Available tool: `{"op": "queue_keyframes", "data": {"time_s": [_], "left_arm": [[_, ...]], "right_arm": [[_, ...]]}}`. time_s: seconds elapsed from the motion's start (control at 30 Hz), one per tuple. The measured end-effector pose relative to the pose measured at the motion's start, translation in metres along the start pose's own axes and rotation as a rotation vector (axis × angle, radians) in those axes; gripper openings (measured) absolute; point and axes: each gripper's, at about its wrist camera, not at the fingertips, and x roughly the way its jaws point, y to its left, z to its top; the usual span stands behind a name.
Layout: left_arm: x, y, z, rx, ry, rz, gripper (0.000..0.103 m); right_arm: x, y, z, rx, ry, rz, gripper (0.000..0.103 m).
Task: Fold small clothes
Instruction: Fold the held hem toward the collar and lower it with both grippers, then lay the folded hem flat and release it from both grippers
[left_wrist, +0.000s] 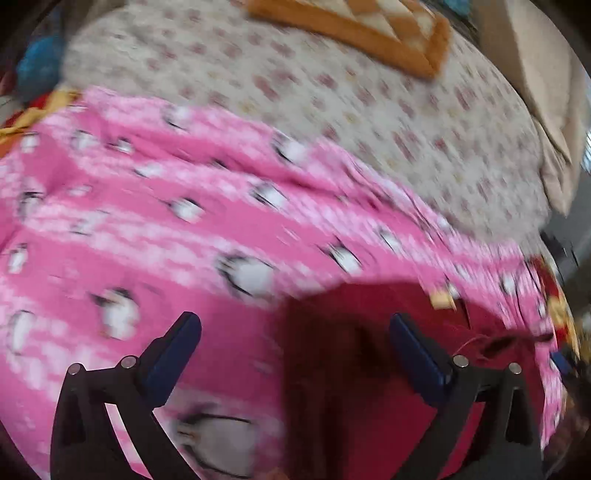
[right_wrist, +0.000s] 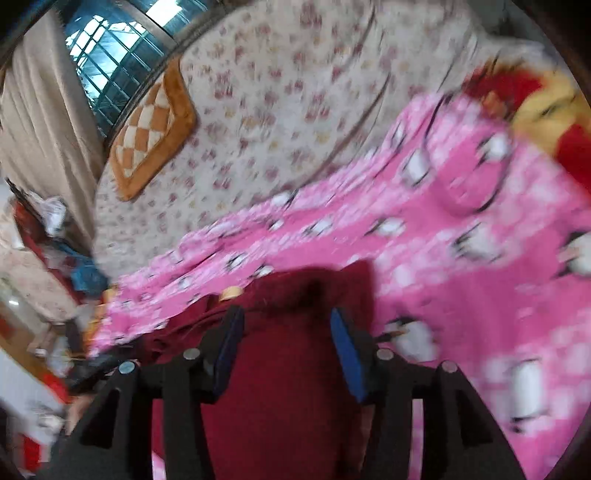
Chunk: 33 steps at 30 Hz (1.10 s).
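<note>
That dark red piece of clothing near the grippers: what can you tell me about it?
The dark red garment is soft, plain cloth, rumpled rather than neatly folded, with a small tan tag at its far edge. It lies on a pink penguin-print blanket. The right gripper straddles it with jaws apart; the left gripper stands wide open over its edge. The blur hides finer detail.

Garment (right_wrist: 288, 369) lay on the penguin blanket (left_wrist: 207, 229), at its near edge. Blanket was spread over the bedsheet (left_wrist: 332, 110), which ran on behind it. Cushion (left_wrist: 354, 29) sat on the sheet at the far side, well apart from the blanket. Right wrist view: window (right_wrist: 122, 48) stood behind the cushion, curtain (right_wrist: 40, 122) left of it, plush toy (right_wrist: 535, 107) at the blanket's far right corner, clutter left of the bed.
</note>
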Motion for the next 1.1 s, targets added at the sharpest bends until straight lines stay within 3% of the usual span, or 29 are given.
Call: {"op": "queue_keyframes", "data": {"time_s": [0.07,0.13,0.2,0.3,0.43,0.5,0.57,0.63,0.73,0.83,1.0,1.1], "left_arm": [[-0.019,0.009,0.005,-0.037,-0.093,0.039,0.084],[-0.035,0.001,0.006,-0.029,-0.154,-0.052,0.084],[-0.039,-0.023,0.002,0.053,-0.157,-0.149,0.084],[-0.025,-0.073,-0.009,0.223,-0.108,-0.179,0.084],[0.031,-0.122,-0.008,0.330,0.042,-0.083,0.081],[0.055,-0.127,-0.007,0.330,0.074,-0.048,0.076],[0.083,-0.114,-0.004,0.301,0.109,0.007,0.076],[0.110,-0.092,-0.007,0.223,0.209,0.053,0.072],[0.119,-0.080,-0.002,0.165,0.233,0.032,0.073],[0.121,-0.083,-0.005,0.188,0.228,0.052,0.074],[0.118,-0.082,-0.002,0.175,0.246,0.003,0.076],[0.106,-0.080,-0.002,0.172,0.234,-0.042,0.073]], "right_arm": [[-0.015,0.006,0.003,-0.052,-0.081,-0.115,0.051],[-0.029,0.021,0.005,-0.125,-0.172,-0.174,0.051],[-0.030,0.038,0.004,-0.188,-0.202,-0.185,0.051],[-0.006,0.065,0.005,-0.252,-0.146,-0.175,0.051],[0.053,0.082,0.018,-0.242,-0.006,-0.251,0.051],[0.088,0.073,0.020,-0.211,0.117,-0.294,0.051],[0.116,0.055,0.019,-0.178,0.182,-0.328,0.051],[0.138,0.033,0.015,-0.139,0.244,-0.312,0.050],[0.150,0.028,0.013,-0.175,0.265,-0.291,0.051],[0.157,0.032,0.008,-0.216,0.297,-0.269,0.062],[0.152,0.037,0.008,-0.227,0.316,-0.187,0.079],[0.137,0.044,0.009,-0.225,0.263,-0.175,0.079]]}}
